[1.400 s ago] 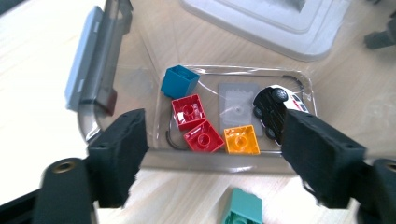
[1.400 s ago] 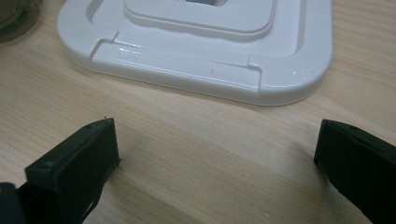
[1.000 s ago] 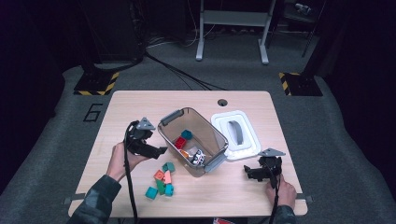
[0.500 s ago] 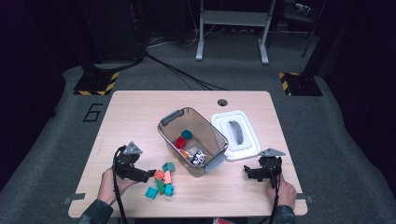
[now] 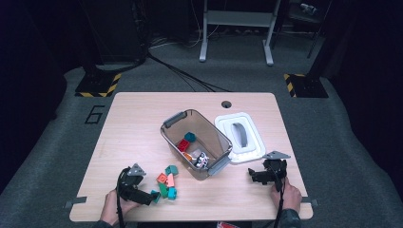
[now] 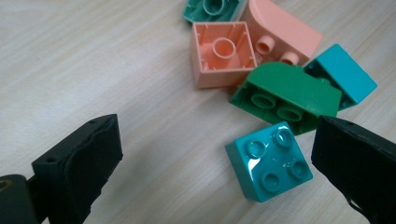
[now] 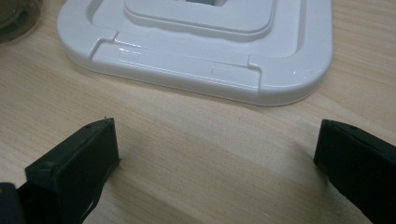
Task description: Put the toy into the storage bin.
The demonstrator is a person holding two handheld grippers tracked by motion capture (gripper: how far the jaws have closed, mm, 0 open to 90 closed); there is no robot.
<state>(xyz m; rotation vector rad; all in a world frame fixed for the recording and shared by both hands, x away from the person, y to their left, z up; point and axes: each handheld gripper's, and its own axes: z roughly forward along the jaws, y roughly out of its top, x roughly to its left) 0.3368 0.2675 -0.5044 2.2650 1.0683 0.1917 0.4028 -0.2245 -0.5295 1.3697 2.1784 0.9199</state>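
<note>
The teal brick (image 6: 269, 168) lies studs-up on the worktop (image 5: 142, 123), between the spread jaws of the left tool (image 6: 217, 163) but nearer the right-hand one, and no pad presses on it; those jaws have just been opening, so this tool is released and empty. Just beyond the teal brick, and touching or nearly so, sits a green brick (image 6: 289, 95) on its side; past it lie a peach brick (image 6: 224, 53) with its hollow underside up, a rounded peach piece (image 6: 280, 32), a second teal brick (image 6: 343, 74) and another green piece (image 6: 212, 9) at the frame's top edge. In the high view this loose cluster (image 5: 166, 183) rests near the front of the worktop beside the left tool (image 5: 145, 197).

Further out stands the clear bin (image 5: 197, 142), its lid off, already holding a red brick (image 5: 183, 145), a teal one (image 5: 190, 137) and a few more pieces; so part of the sorting appears done, while about half a dozen bricks remain outside. The white lid (image 5: 240, 137) lies flat just right of the bin, not yet fitted.

The right tool (image 5: 254, 175) rests low on the worktop before the lid (image 7: 201, 51), jaws wide apart, holding nothing.
</note>
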